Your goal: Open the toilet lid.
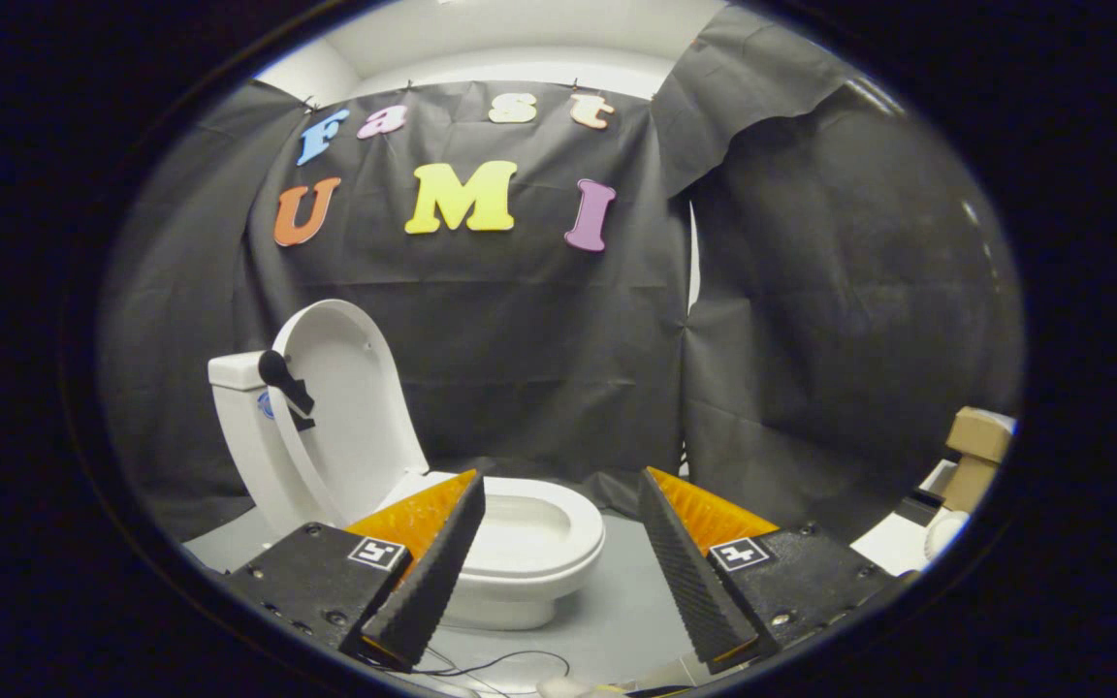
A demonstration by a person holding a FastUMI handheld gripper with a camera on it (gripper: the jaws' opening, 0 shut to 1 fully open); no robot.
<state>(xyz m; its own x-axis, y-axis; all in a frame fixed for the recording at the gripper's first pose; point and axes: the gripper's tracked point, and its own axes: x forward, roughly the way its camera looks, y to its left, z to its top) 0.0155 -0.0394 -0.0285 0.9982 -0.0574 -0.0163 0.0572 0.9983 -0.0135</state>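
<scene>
A toilet (520,543) stands ahead of the open gripper (558,504), partly behind its left finger (428,572). Its lid (345,407) stands raised against the tank (239,407). Boxes (975,451) sit far right.

Even overhead light, sharp focus, strong fisheye bend at edges, dim cloth wall (539,320), no glare.
</scene>
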